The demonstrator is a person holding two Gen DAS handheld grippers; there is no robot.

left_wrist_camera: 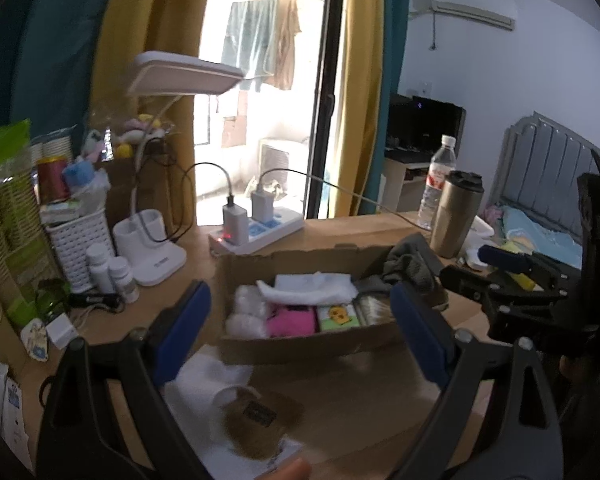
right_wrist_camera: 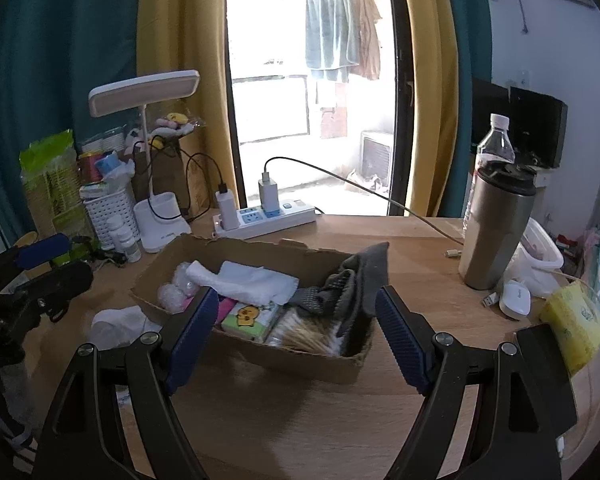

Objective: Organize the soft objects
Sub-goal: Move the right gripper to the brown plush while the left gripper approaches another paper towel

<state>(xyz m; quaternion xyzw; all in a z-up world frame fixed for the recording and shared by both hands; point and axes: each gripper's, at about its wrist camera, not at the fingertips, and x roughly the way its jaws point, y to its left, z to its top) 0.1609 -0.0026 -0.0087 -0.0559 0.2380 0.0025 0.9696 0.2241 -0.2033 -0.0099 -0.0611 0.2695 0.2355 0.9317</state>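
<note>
On tissue pk [right_wrist_camera: 252, 317]: duck print.

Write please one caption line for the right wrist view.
Open right gripper above a cardboard box holding towel, grey cloth and tissues.

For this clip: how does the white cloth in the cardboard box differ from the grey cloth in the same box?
The white cloth lies folded and fairly flat over the box's left and middle contents; the grey cloth is bunched at the right end, one corner sticking up past the rim. The white looks plain, the grey partly patterned. Both sit inside the cardboard box, untouched by either gripper.
</note>
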